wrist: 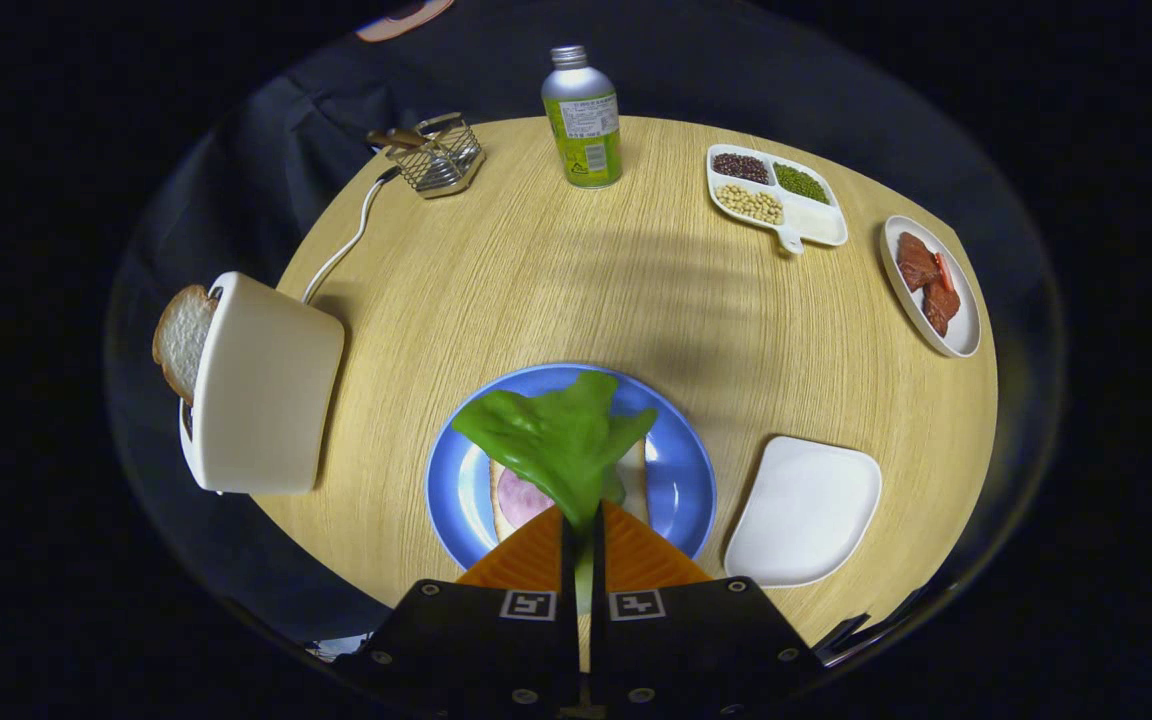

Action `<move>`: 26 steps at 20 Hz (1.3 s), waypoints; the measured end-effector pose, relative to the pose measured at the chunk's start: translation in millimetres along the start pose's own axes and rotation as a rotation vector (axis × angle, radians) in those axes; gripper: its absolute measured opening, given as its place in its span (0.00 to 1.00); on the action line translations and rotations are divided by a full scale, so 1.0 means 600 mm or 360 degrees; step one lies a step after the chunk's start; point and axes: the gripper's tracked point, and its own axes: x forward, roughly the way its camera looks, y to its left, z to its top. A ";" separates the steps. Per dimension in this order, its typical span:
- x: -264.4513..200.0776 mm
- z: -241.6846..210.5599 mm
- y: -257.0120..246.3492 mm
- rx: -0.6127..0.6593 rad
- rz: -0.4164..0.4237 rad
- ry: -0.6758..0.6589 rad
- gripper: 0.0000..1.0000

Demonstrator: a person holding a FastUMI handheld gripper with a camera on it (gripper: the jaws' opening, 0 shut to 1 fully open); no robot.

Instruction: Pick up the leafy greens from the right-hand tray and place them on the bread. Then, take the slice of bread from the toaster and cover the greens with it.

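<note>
Two fingers of the tool [584, 535] sit closest to the camera, pinched together on the stem of the greens [558, 438], whose leaf fans out just ahead of the tips. Beneath the leaf lies a blue plate [456, 490] carrying a bread slice [636, 475] topped with a round of pink ham [521, 497]; the greens hang over this bread but whether they touch it cannot be told. From the plate, a white tray [804, 510] sits at about 3 o'clock, close by on the wooden surface [576, 290], with nothing on it. At about 9 o'clock stands a cream toaster [261, 385] with a second slice [181, 340] poking from its slot, a white cord [341, 245] trailing away from it. Farther off, at about 11 o'clock, is a small wire basket [441, 155]; at 12 o'clock a green bottle [583, 120]; at about 1 o'clock a divided dish [774, 192] of beans; and at about 2 o'clock a white dish [931, 285] holding dark meat pieces. The step in hand appears to be laying the greens on the bread. The next move likely calls for lowering the leaf until it rests flat across the ham, then parting the fingers and backing off without dragging it, before turning toward the toaster at 9 o'clock for the second slice.
</note>
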 end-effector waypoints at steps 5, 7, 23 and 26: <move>0.021 -0.002 0.007 -0.0017 -0.0051 0.0038 0.09; 0.022 -0.004 0.011 -0.0026 -0.0061 0.0053 0.16; -0.098 0.056 0.116 -0.0045 0.0046 -0.0093 0.66; -0.135 0.088 0.155 -0.0089 0.0056 -0.0160 0.68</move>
